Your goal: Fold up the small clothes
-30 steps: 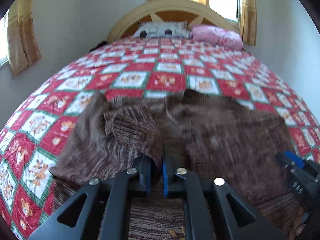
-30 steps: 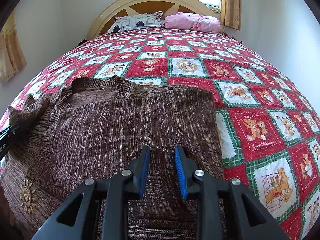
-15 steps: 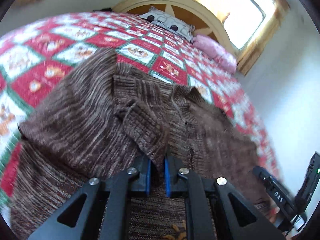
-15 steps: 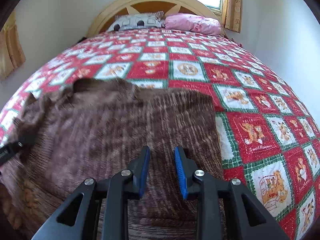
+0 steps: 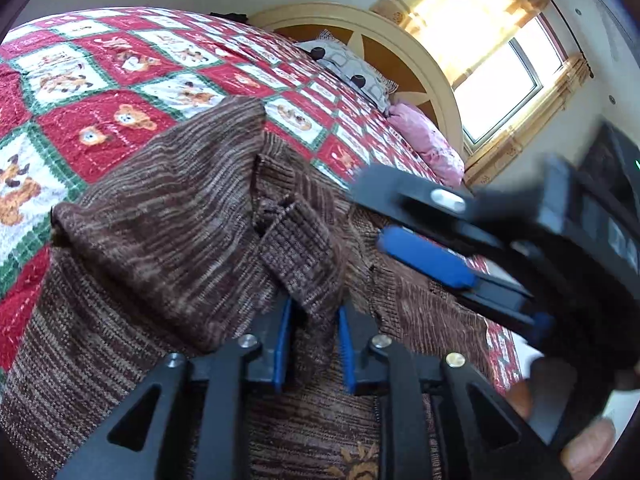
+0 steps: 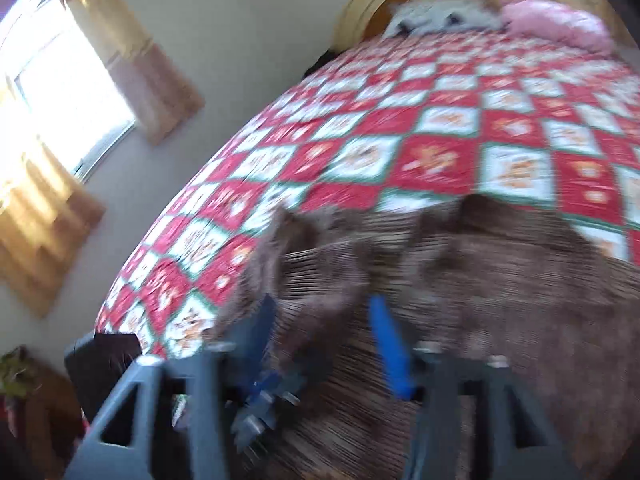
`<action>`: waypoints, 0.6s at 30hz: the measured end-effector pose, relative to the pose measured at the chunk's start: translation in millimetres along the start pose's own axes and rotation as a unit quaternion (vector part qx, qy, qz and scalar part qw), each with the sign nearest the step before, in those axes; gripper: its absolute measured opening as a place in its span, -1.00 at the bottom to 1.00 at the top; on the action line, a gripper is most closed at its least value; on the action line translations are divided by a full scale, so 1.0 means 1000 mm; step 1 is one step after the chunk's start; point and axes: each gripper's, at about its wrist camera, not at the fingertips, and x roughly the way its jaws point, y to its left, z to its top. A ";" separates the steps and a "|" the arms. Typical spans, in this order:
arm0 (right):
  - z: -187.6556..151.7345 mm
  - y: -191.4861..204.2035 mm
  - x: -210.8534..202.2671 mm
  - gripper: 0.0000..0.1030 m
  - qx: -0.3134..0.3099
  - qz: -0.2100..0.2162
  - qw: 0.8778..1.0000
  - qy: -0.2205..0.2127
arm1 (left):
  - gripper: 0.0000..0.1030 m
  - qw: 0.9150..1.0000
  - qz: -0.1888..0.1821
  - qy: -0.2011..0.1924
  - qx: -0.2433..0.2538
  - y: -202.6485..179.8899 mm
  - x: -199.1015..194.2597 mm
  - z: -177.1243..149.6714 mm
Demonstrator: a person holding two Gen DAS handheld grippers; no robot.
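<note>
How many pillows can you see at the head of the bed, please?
2. A grey patterned pillow lies against the headboard, and a pink pillow lies beside it on the window side. More may be hidden behind them.

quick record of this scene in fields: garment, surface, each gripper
garment: brown knit sweater, cuff folded onto its body
surface: red patchwork quilt
left gripper: fingers have just been opening, cuff lies between them, not pinched
right gripper: fingers have just been opening, wide, nothing held, view blurred
</note>
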 end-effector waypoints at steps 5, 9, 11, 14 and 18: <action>0.012 0.008 0.040 0.16 -0.012 0.032 0.998 0.060 | -0.54 1.000 0.009 0.000 0.011 0.000 -0.001 -0.002; 0.010 0.011 0.059 0.16 -0.041 0.014 0.994 0.096 | -0.49 1.000 0.002 0.004 0.016 0.003 -0.003 -0.002; 0.004 0.008 0.064 0.15 -0.050 0.011 0.992 0.111 | -0.46 1.000 0.002 0.006 0.020 0.003 -0.004 -0.003; 0.002 0.002 0.061 -0.67 -0.059 -0.013 0.993 0.106 | -0.38 0.999 0.007 0.008 0.035 -0.002 -0.005 -0.005; 0.003 -0.027 0.037 -0.82 0.006 0.008 0.997 0.073 | -0.11 0.999 0.006 -0.003 0.045 -0.006 -0.011 -0.006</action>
